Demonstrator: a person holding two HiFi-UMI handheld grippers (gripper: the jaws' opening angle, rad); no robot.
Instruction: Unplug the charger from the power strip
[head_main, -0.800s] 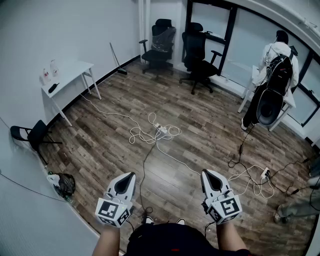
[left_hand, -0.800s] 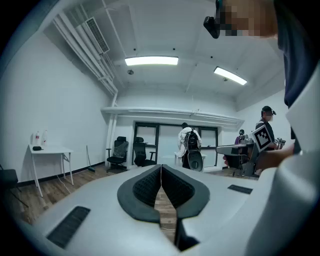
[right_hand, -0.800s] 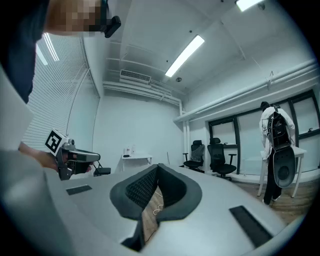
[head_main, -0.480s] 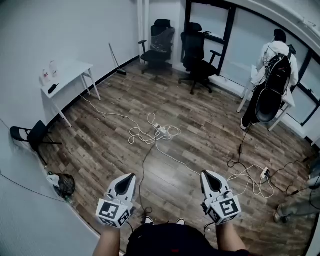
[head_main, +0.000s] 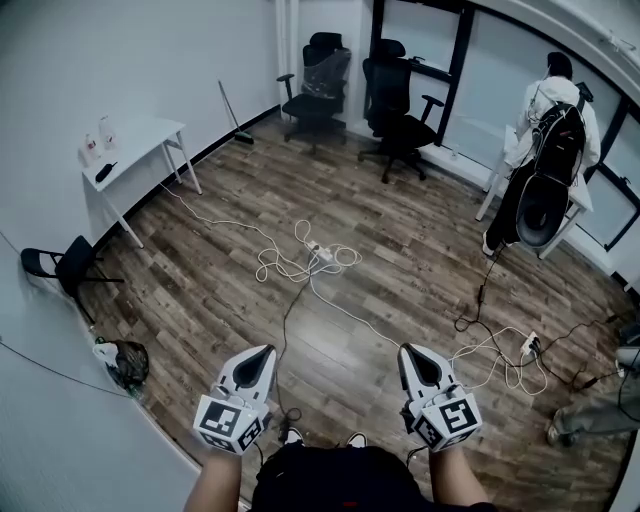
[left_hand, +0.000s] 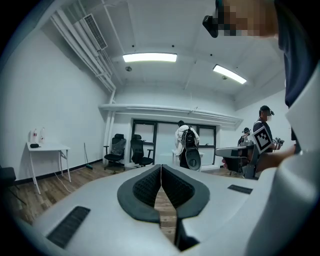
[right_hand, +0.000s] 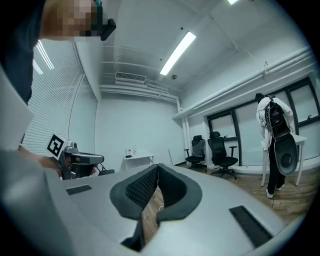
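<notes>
A white power strip (head_main: 321, 256) lies on the wooden floor mid-room, among loops of white cable (head_main: 285, 268); at this distance I cannot make out a charger on it. A second white strip (head_main: 529, 346) lies to the right among dark cables. My left gripper (head_main: 263, 351) (left_hand: 161, 166) and right gripper (head_main: 408, 351) (right_hand: 158, 165) are held side by side, high above the floor, well short of both strips. Both are shut, pads meeting, with nothing between them.
A white table (head_main: 135, 140) stands by the left wall, with a low black chair (head_main: 62, 268) and a dark bag (head_main: 120, 362) nearer. Two office chairs (head_main: 322, 85) (head_main: 400, 110) stand at the back. A person with a backpack (head_main: 550, 140) stands at back right.
Both grippers keep their places and stay shut. The head view has only shifted slightly, so the room sits a little higher in the picture.
</notes>
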